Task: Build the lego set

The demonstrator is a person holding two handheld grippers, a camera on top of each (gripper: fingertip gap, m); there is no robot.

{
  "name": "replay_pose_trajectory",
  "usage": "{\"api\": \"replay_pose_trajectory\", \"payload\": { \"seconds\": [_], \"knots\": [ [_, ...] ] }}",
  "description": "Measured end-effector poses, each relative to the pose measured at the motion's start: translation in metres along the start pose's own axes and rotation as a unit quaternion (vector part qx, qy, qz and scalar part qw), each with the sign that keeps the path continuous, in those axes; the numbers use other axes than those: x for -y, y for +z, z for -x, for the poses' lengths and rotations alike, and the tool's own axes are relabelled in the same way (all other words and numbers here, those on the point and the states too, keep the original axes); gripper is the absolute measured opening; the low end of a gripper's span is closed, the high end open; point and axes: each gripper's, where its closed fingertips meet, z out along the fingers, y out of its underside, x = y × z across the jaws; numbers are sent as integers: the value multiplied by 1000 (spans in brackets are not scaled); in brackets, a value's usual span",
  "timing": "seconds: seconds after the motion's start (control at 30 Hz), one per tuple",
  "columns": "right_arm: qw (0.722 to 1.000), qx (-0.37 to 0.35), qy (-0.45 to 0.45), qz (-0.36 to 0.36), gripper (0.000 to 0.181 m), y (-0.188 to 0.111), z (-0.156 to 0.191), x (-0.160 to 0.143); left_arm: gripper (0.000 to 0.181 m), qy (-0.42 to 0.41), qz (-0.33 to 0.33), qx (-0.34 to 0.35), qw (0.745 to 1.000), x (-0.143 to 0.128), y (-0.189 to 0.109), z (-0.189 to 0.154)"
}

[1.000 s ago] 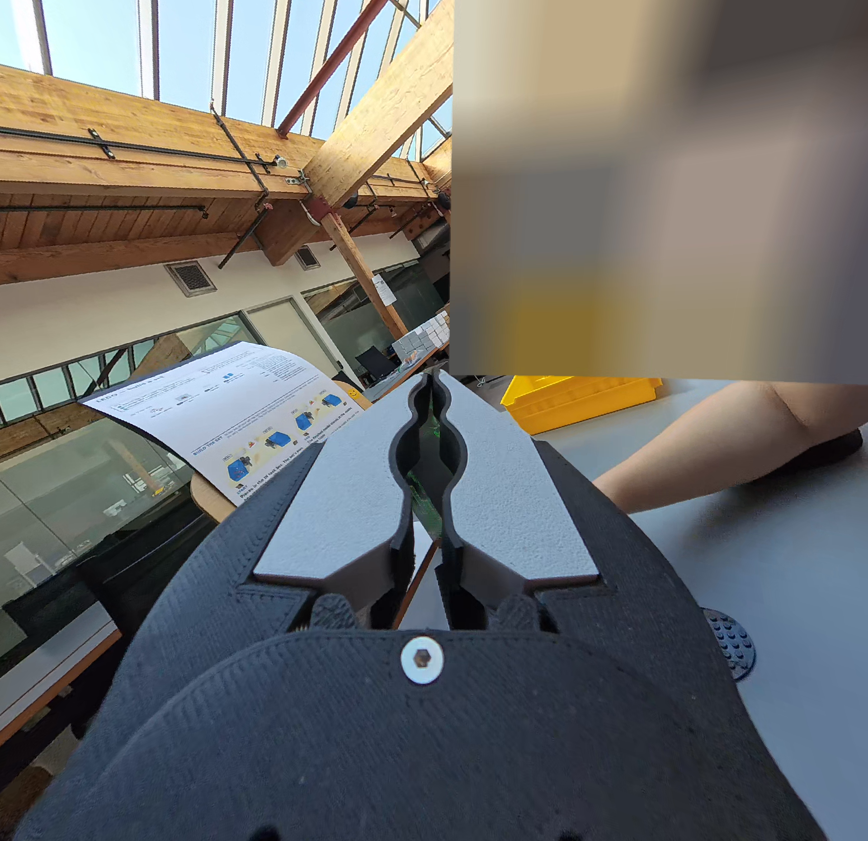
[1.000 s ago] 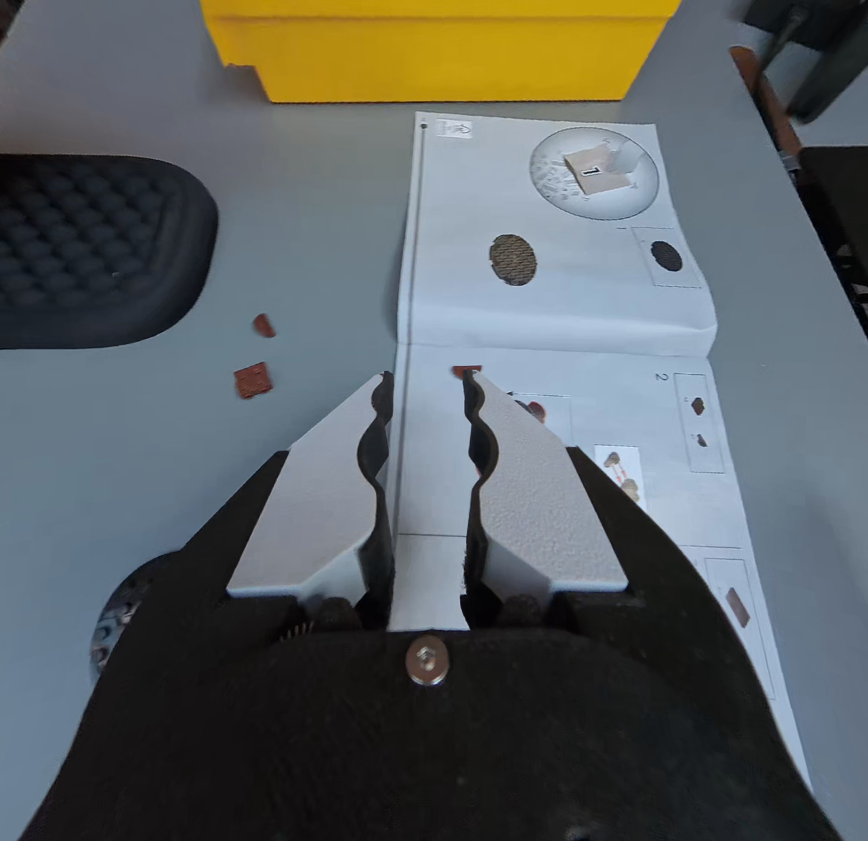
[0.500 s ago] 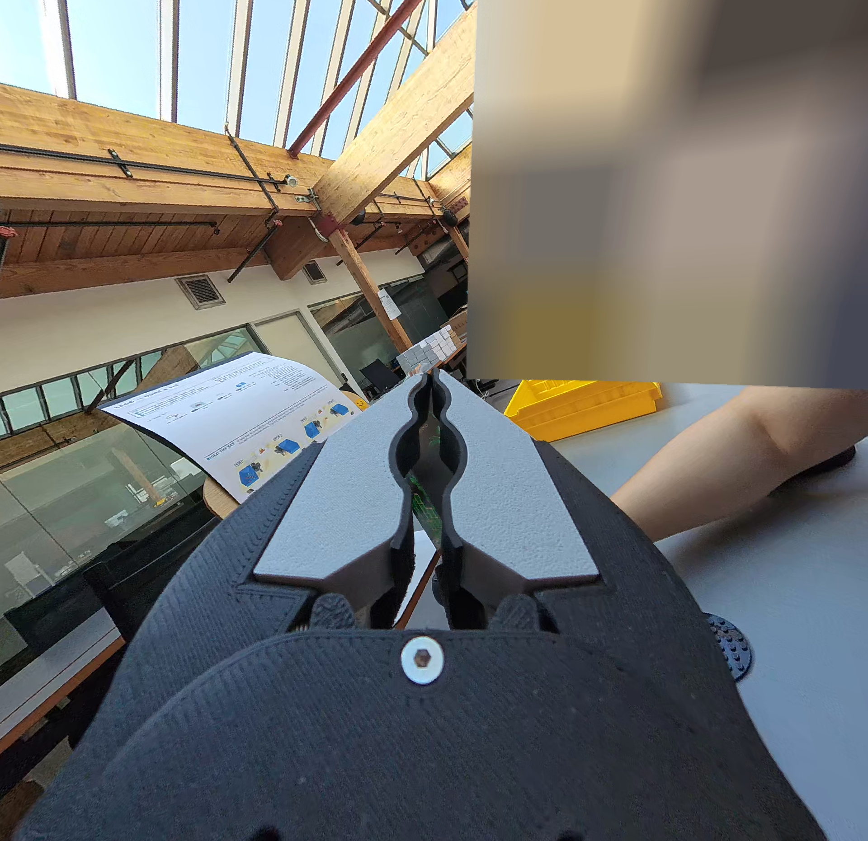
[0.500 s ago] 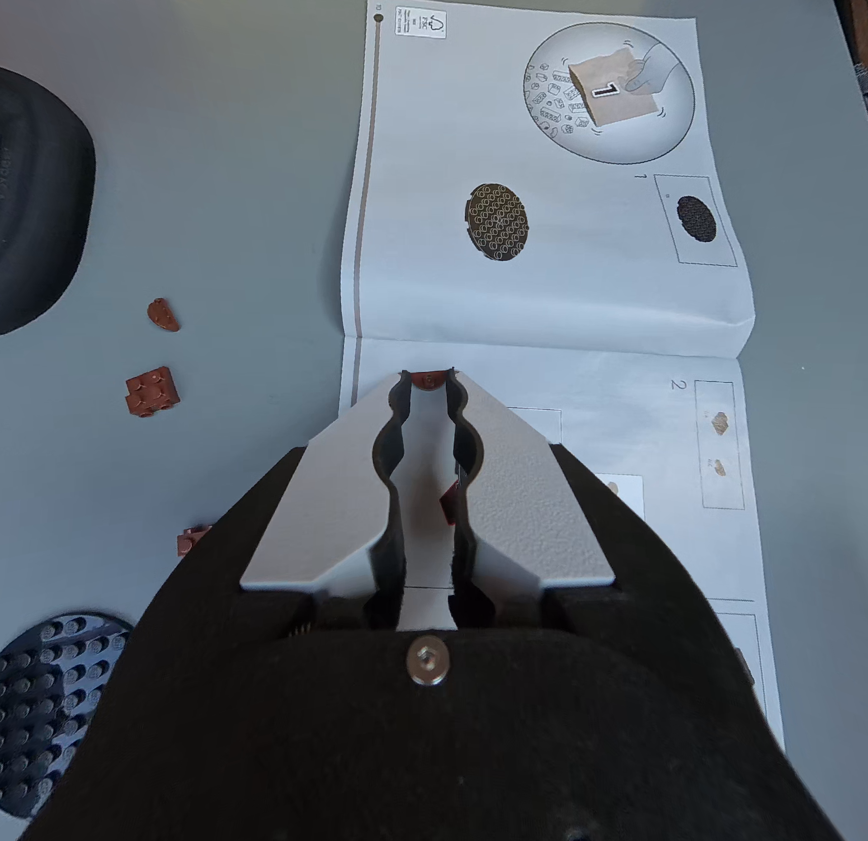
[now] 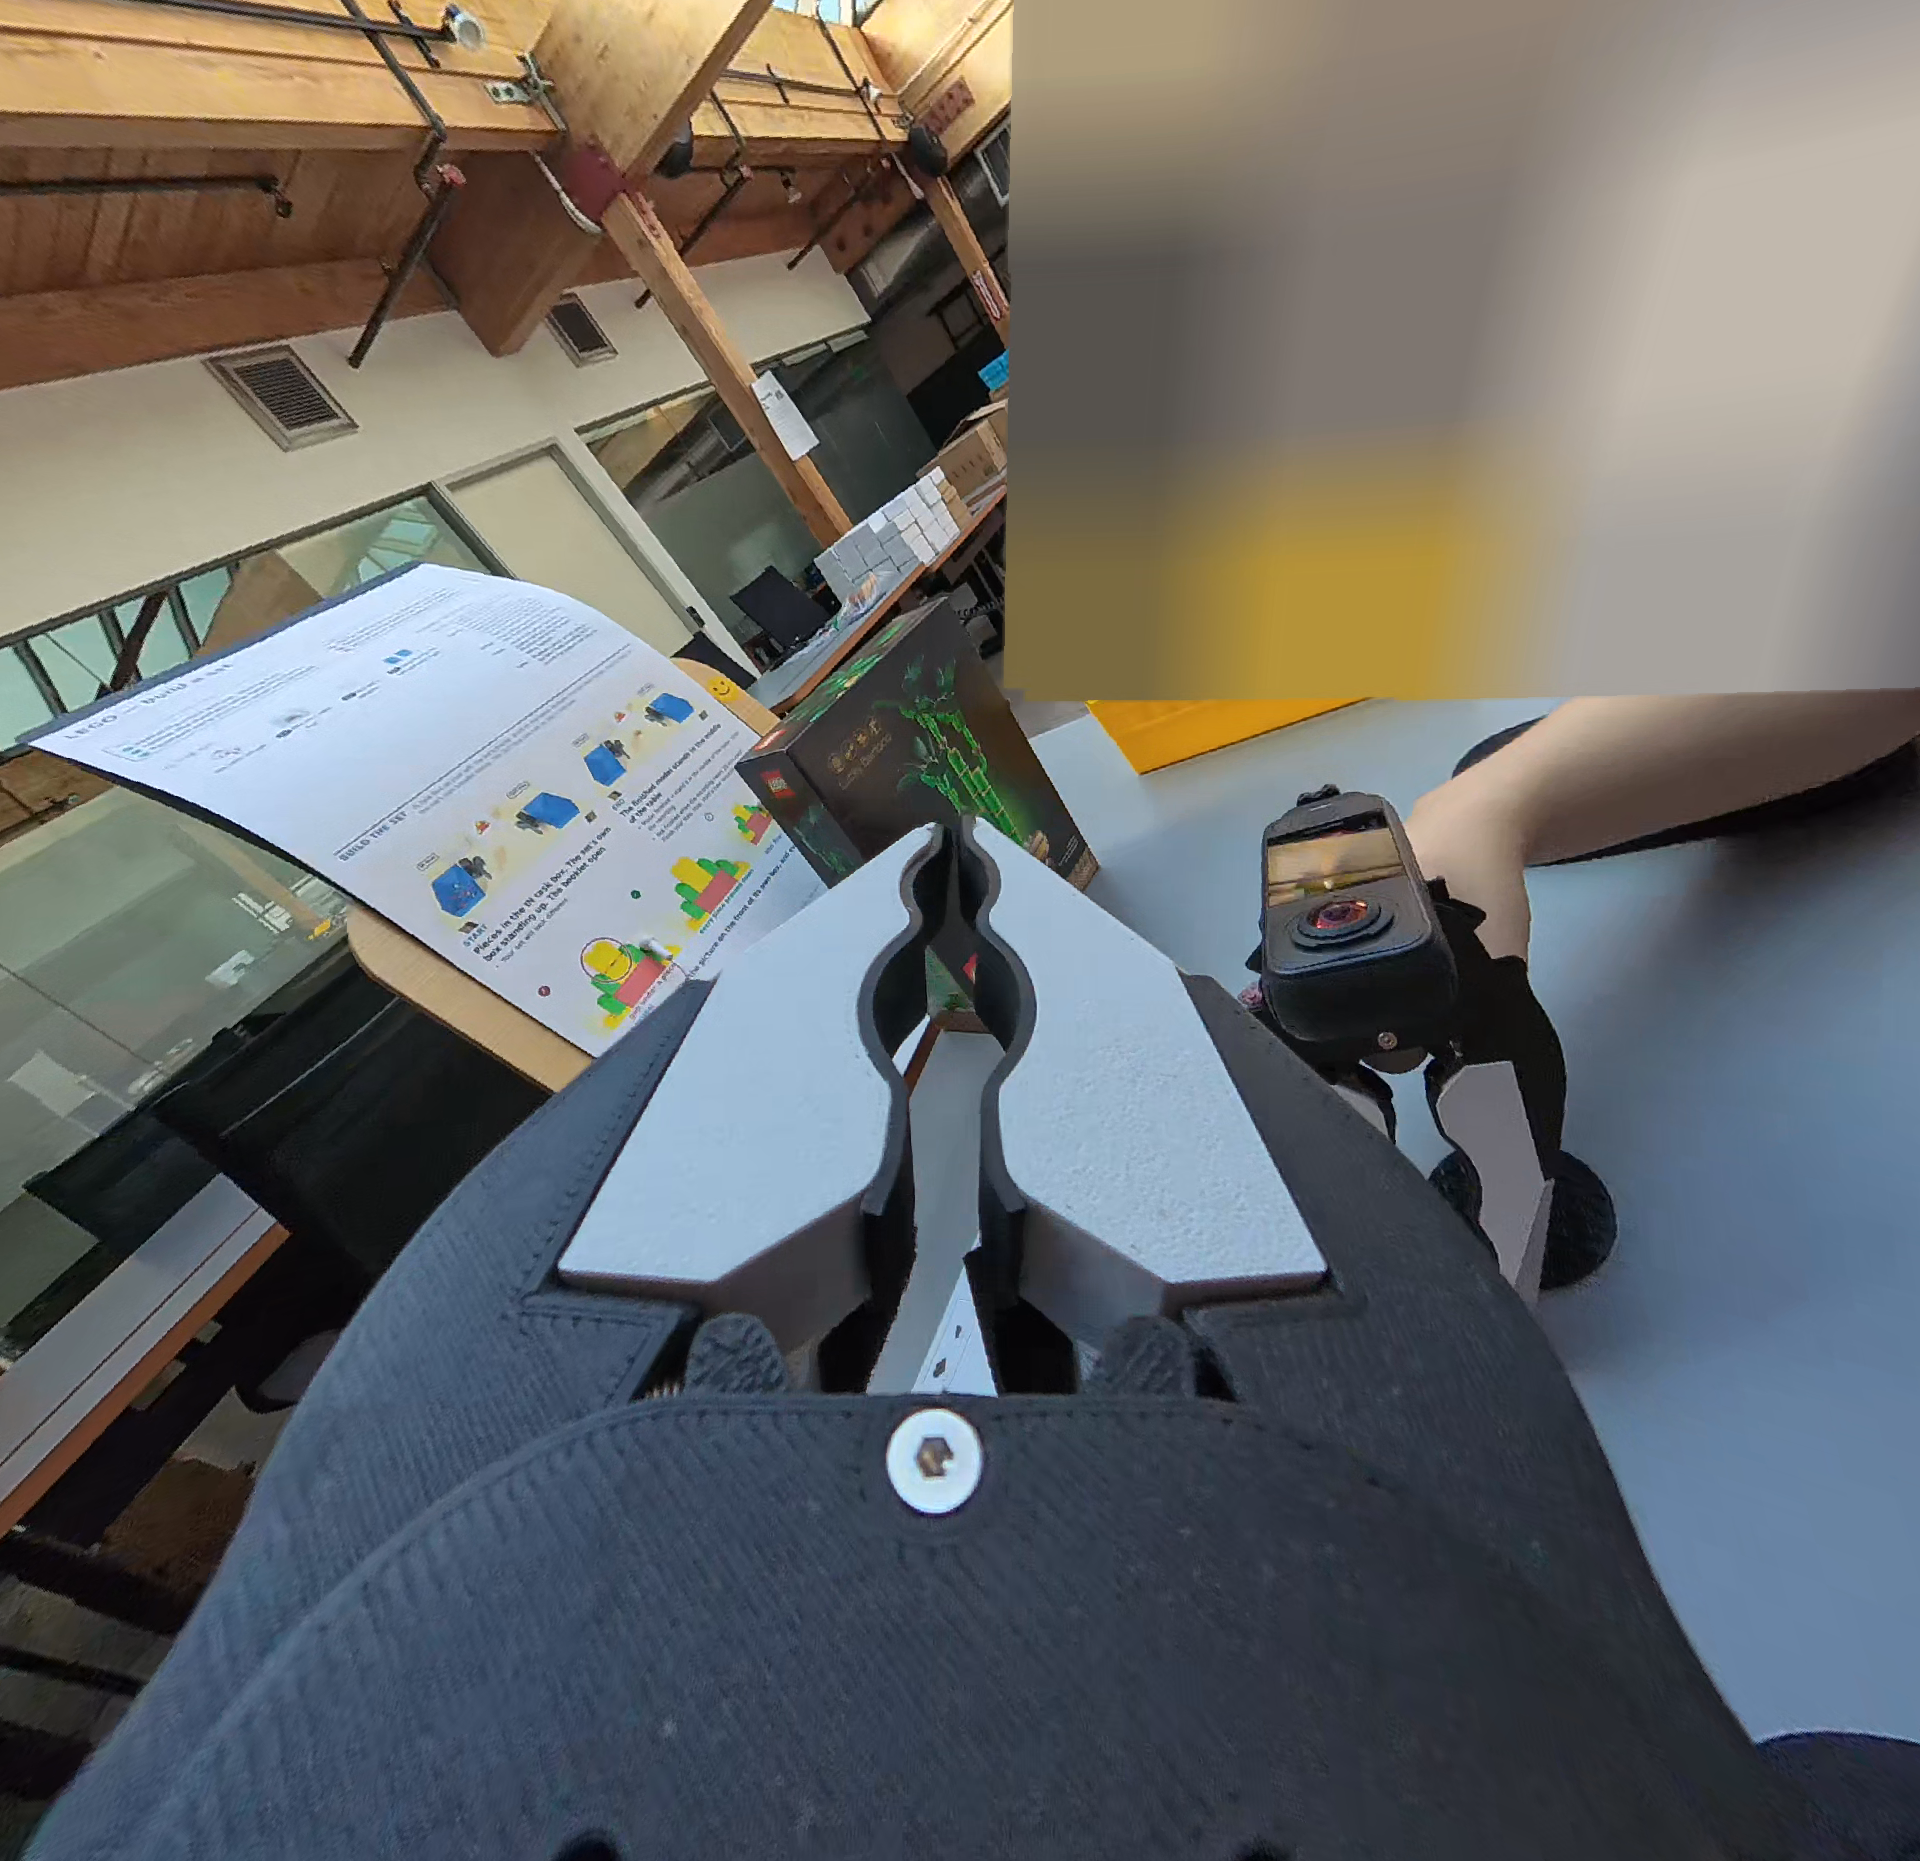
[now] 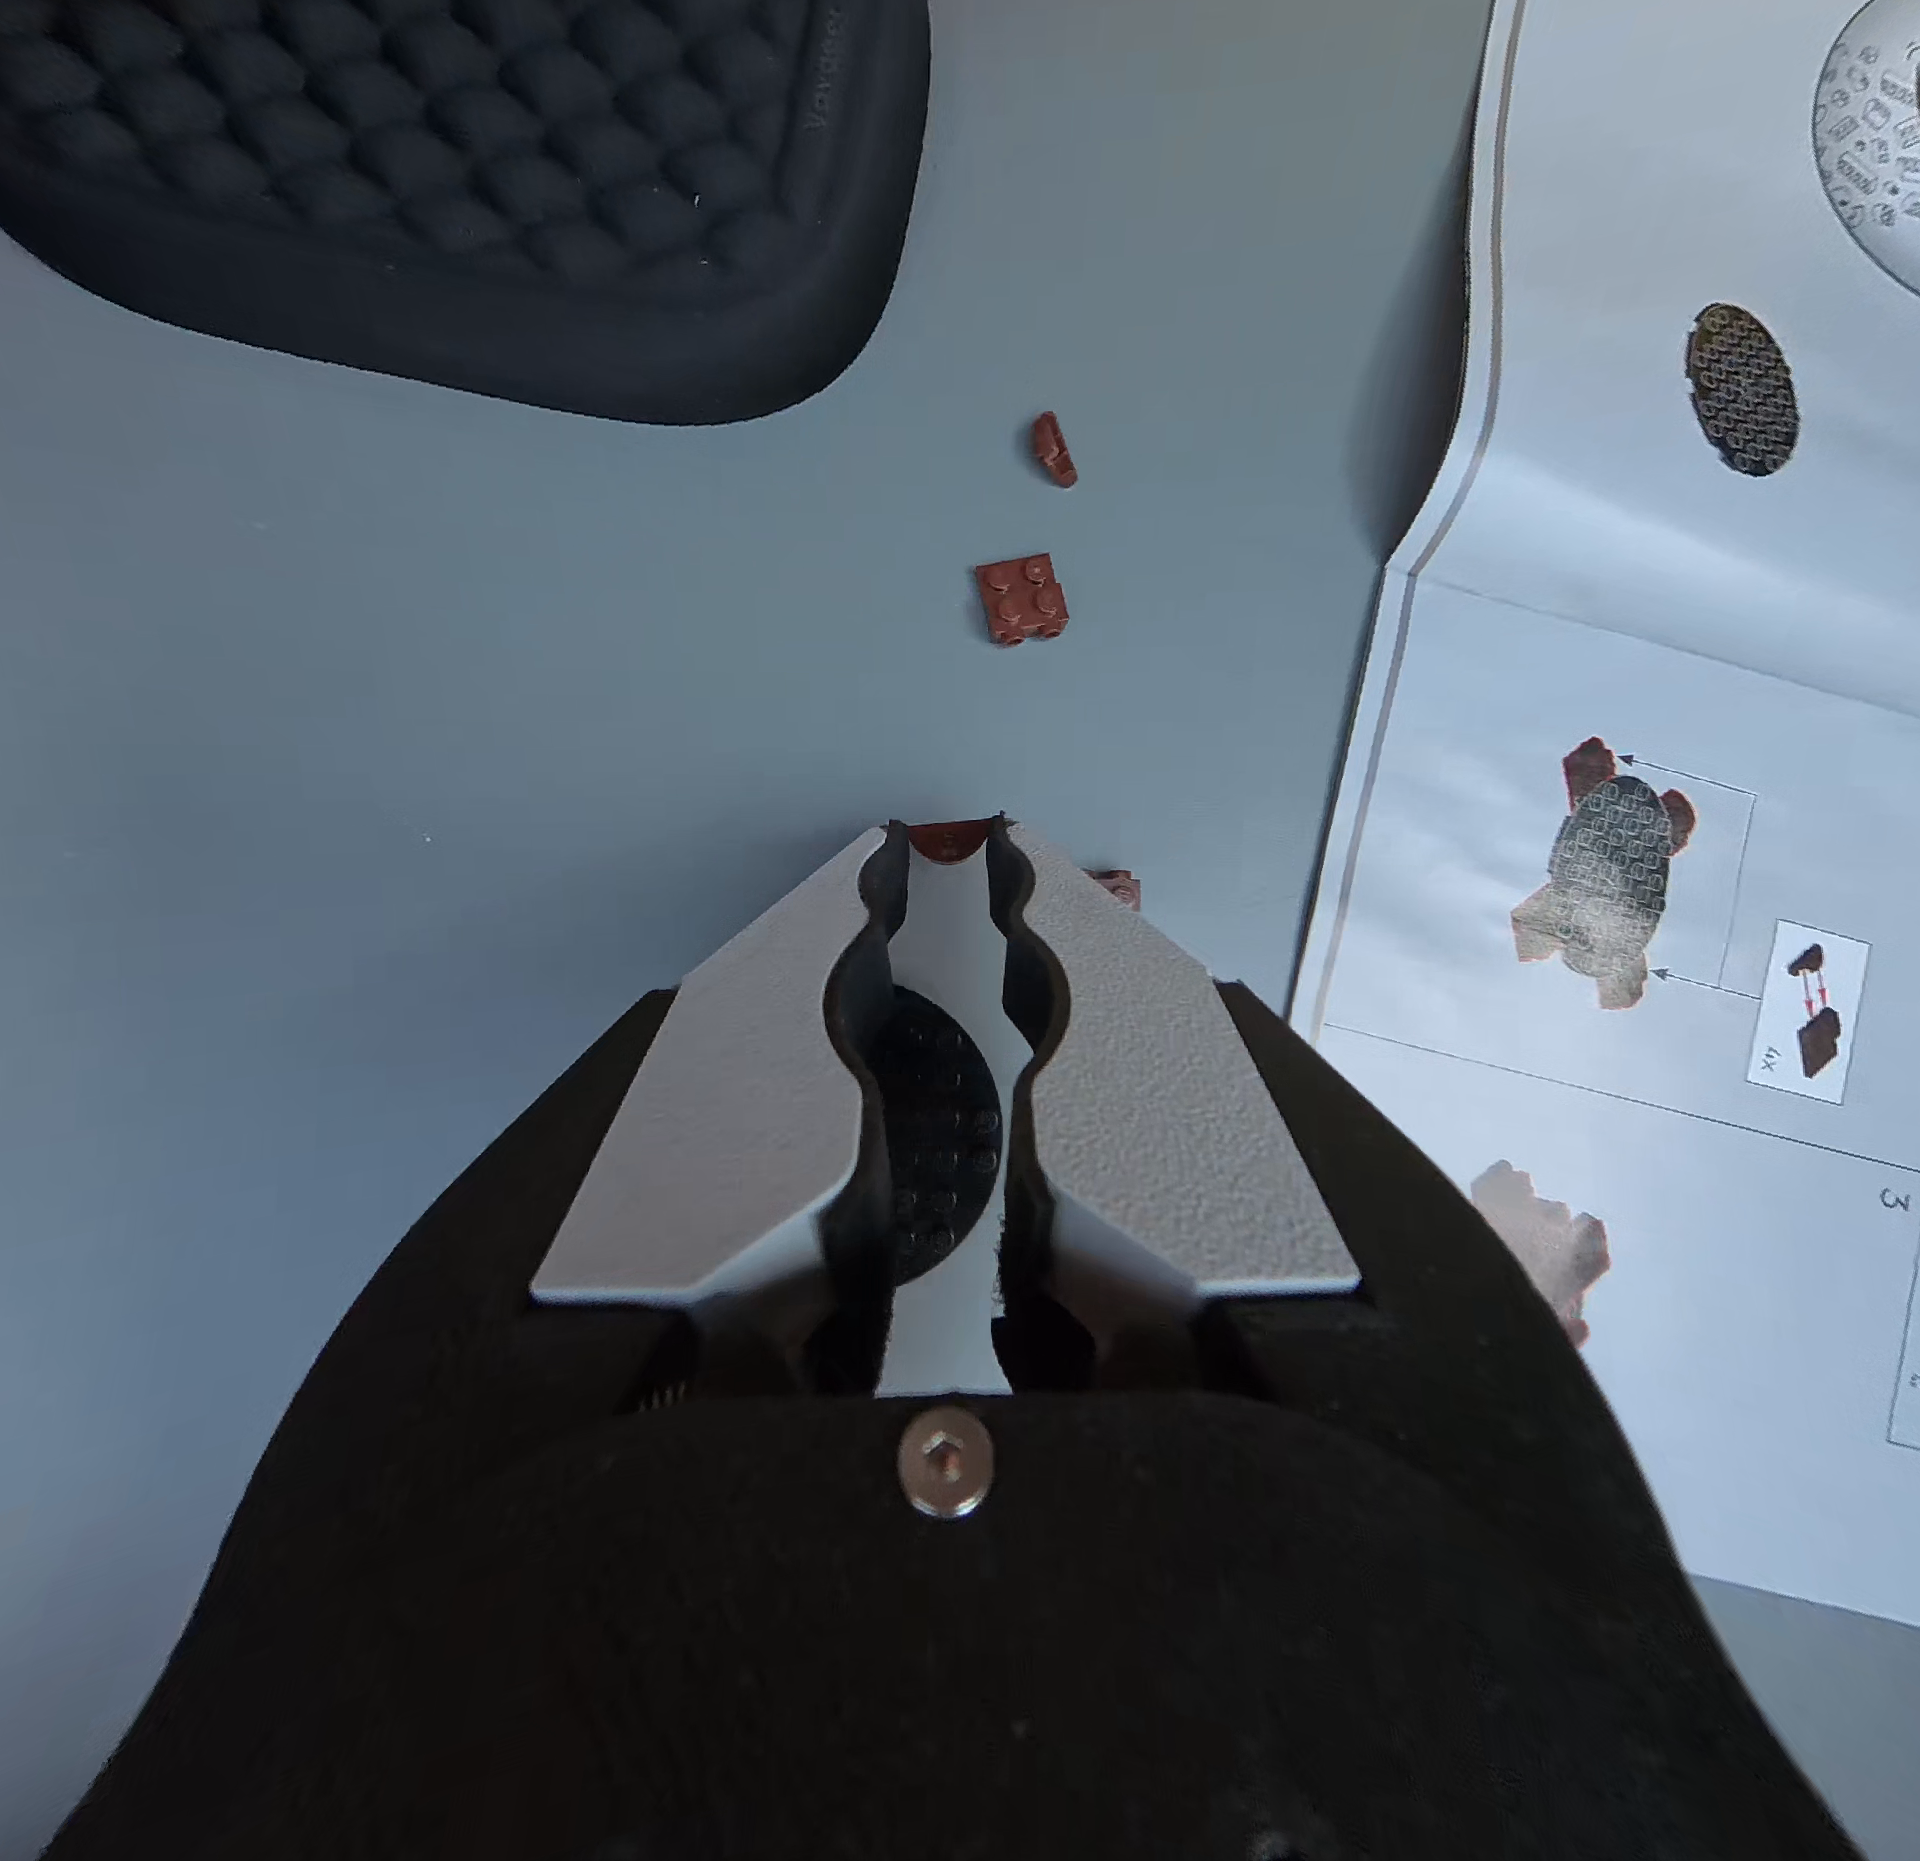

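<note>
1. While the right gripper [image 6: 948, 832] hangs over the grey table [image 6: 416, 772], its tips pinch a small reddish-brown half-round piece [image 6: 948, 841], gripped at the very ends so the piece stays clear for pressing on.
2. Beneath its fingers lies the black oval studded plate [image 6: 935, 1136], probably where the piece is headed.
3. Spare parts wait just ahead: a brown square plate [image 6: 1020, 602] and a small brown curved piece [image 6: 1054, 448]; another brown bit [image 6: 1114, 884] peeks out beside the right finger.
4. To the right, the instruction sheet [image 6: 1621, 668] lies open flat so its steps can be read.
5. Raised off the table, the left gripper [image 5: 954, 837] is pressed together on nothing, seemingly idle; the set's dark box [image 5: 904, 762] stands beyond it.
</note>
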Motion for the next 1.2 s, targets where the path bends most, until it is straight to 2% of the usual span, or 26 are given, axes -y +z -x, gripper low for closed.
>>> {"api": "replay_pose_trajectory", "payload": {
  "seconds": [0.1,0.17,0.3,0.43,0.5,0.6,0.67,0.77,0.83,0.93,1.03,1.2],
  "knots": [
    [1000,4,-3,26,15,10,2,-8,0,1,-2,-11,1000,2,5,-5],
    [1000,6,-2,9,15,10,2,-4,0,0,3,-17,1000,1,6,-7],
    [998,-40,-30,-24,15,-14,-13,4,0,-13,52,-48,997,-20,10,-18],
    [972,-130,-126,-150,15,-91,-24,44,12,-18,160,-92,983,-61,24,-38],
    [942,-230,-167,-181,15,-138,-37,57,14,-44,180,-115,976,-67,36,-48],
    [883,-376,-227,-166,14,-193,-50,61,13,-126,162,-108,973,-62,63,-47],
    [859,-425,-243,-151,13,-213,-52,60,10,-190,123,-101,969,-53,82,-44],
    [848,-449,-243,-144,14,-223,-53,59,9,-283,86,-123,947,-46,103,-50],
    [842,-462,-248,-126,14,-226,-56,54,9,-311,78,-120,940,-48,111,-50],
    [842,-463,-248,-123,14,-227,-57,52,0,-333,63,-140,930,-45,113,-54],
    [838,-469,-254,-120,14,-230,-57,52,6,-356,42,-153,921,-40,113,-54],
    [837,-467,-257,-124,14,-228,-56,55,3,-374,34,-167,912,-41,116,-56]
  ]
}}
